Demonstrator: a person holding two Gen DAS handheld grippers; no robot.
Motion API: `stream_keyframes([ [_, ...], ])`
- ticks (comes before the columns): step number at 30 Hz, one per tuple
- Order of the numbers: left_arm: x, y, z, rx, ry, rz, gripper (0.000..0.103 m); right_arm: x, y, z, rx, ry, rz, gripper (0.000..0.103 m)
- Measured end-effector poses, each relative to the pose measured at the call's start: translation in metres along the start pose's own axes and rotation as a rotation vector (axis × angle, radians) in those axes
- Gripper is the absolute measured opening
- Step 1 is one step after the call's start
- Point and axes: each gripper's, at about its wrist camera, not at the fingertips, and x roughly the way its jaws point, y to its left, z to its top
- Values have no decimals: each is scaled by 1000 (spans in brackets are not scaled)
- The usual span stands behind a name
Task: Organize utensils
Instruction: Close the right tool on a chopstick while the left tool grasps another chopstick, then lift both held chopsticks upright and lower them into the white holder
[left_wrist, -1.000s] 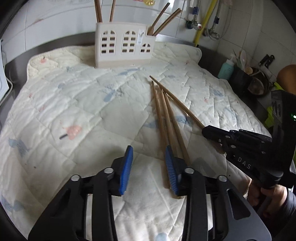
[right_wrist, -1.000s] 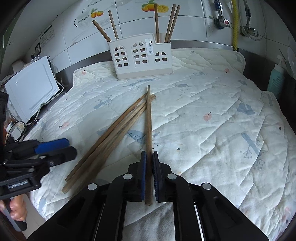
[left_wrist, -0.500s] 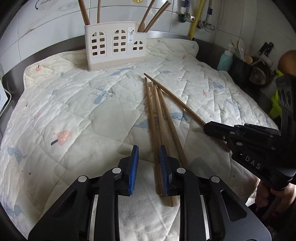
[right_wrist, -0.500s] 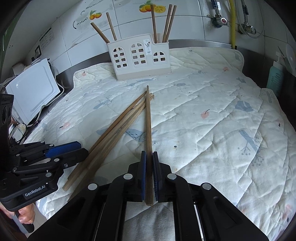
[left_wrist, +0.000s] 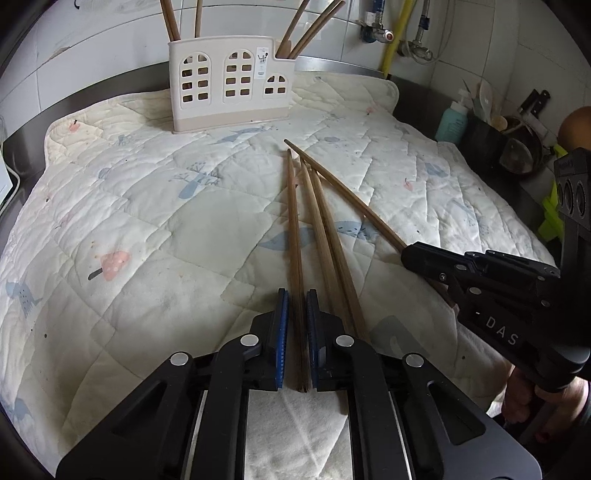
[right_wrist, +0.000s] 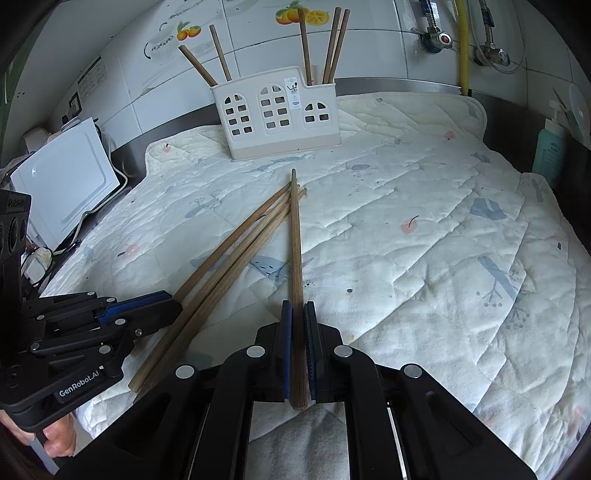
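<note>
Now we hold both grippers low over the quilt (left_wrist: 155, 229), pointing toward the holder (left_wrist: 231, 94) at its far edge. Our left gripper (left_wrist: 295, 314) clamps the leftmost chopstick (left_wrist: 293, 221); our right gripper (right_wrist: 298, 325) clamps another stick (right_wrist: 295, 236), while two loose sticks (left_wrist: 325, 236) lie between them.

Both grippers low, level: L gripper (left_wrist: 295, 325) & R gripper (right_wrist: 298, 332) each clamped on chopstick.
</note>
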Motion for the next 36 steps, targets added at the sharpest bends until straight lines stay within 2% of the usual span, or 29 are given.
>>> stream_keyframes([
  [7,0,0,2,14,2,-3,6,-7,0,3,-1,-13,-1,6],
  [18,-11,15,5,-24,-36,-41,5,-54,9,32,-40,-129,12,6],
  [23,-23,16,11,-7,-106,-39,5,-73,8,55,-45,-169,44,6],
  [28,-40,22,30,-13,-189,-49,5,-88,5,85,-56,-205,80,6],
  [36,-52,31,56,4,-222,-36,5,-105,6,126,-104,-246,100,6],
])
